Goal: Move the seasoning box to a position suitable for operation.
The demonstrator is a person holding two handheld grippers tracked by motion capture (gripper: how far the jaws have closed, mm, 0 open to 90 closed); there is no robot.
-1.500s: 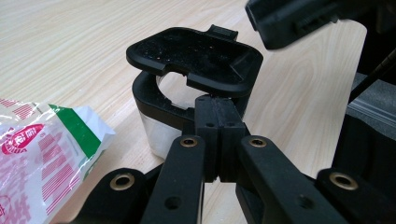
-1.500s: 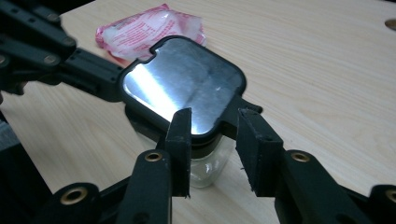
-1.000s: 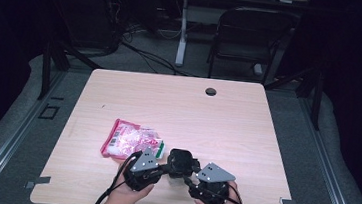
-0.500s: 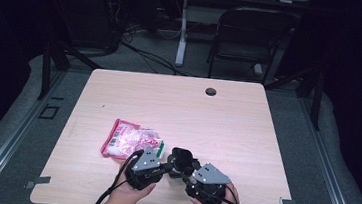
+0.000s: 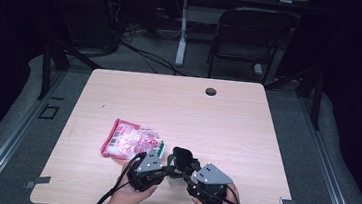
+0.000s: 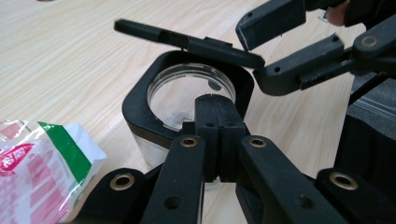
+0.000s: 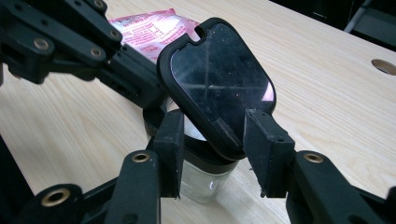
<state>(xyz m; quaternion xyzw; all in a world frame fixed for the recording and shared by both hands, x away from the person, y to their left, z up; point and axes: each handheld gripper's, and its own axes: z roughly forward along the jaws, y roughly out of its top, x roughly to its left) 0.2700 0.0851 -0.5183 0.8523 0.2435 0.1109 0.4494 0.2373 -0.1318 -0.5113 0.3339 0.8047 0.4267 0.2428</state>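
A clear jar [image 6: 140, 93] with a black square rim stands near the table's front edge [image 5: 174, 180]. Its black hinged lid [image 7: 219, 79] is tilted up and open [image 6: 187, 39] [image 5: 183, 157]. My left gripper [image 6: 215, 112] is shut on the jar's near rim and comes in from the left in the high view [image 5: 164, 172]. My right gripper [image 7: 212, 140] has just been closing its jaws, and its pads press on the lid's near corner from both sides [image 5: 187, 170]. A person's hands hold both grippers.
A pink and white snack packet [image 5: 132, 140] with a green edge [image 6: 37, 172] lies just left of the jar. The wooden table [image 5: 246, 133] has a round cable hole [image 5: 211, 91] at the back. A black chair [image 5: 248, 38] stands beyond it.
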